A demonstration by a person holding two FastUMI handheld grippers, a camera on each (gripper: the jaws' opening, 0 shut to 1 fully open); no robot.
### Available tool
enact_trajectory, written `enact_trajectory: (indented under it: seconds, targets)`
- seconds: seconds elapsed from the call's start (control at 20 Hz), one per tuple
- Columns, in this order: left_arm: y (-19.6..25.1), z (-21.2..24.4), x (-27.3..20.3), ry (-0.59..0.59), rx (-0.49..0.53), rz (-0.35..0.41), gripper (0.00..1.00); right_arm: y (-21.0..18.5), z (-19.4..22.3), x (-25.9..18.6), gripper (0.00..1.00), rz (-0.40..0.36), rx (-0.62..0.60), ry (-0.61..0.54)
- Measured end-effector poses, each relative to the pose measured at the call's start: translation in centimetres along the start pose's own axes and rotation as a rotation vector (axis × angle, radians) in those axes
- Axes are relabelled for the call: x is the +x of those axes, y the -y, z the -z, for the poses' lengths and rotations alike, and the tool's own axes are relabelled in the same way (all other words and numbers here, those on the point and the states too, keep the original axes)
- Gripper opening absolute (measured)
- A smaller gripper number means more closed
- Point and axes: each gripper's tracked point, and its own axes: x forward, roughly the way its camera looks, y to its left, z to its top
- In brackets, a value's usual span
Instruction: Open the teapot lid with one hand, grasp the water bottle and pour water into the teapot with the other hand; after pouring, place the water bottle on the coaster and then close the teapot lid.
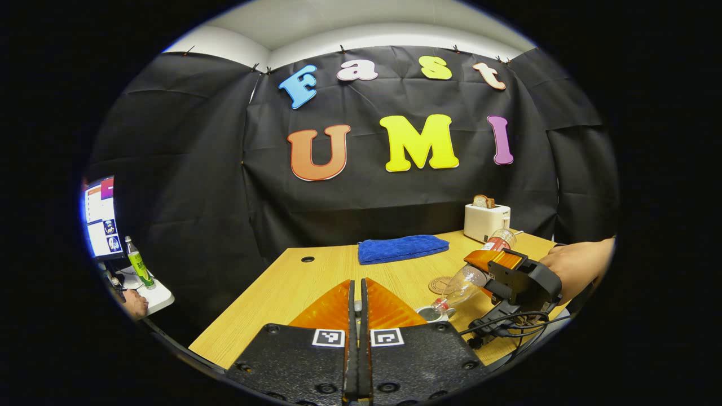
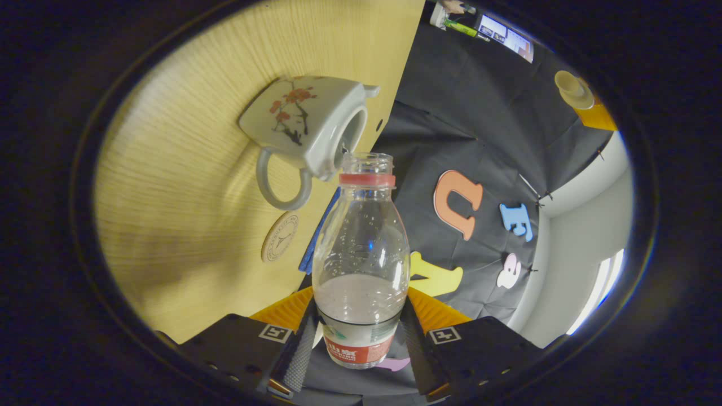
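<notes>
Right gripper (image 2: 361, 344) clamping tilted water bottle (image 2: 361, 265) | mouth nearing open teapot (image 2: 307, 127) | left gripper (image 1: 356, 307) pinching lid, seemingly | keeping mouth over teapot's opening

Taking the teapot (image 2: 307, 127) as landmark: it is sitting on the table (image 2: 186, 225); the coaster (image 2: 280, 237) is lying on the table near it, on its handle side; the water bottle (image 2: 361, 248) is hanging tilted with its mouth just at the teapot's opening; in the left gripper view, the towel (image 1: 403, 248) and the toaster (image 1: 486, 221) are standing farther back on the table than the coaster (image 1: 441, 284); the toaster is standing right of the towel.
</notes>
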Motion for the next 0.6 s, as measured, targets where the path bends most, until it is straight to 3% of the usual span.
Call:
enact_trajectory:
  seconds: [0.6]
  targets:
    - [0.7,-0.5,-0.5,0.015,-0.009,0.036,0.03,3.9,0.3,0.3,0.72,0.135,-0.138,-0.002]
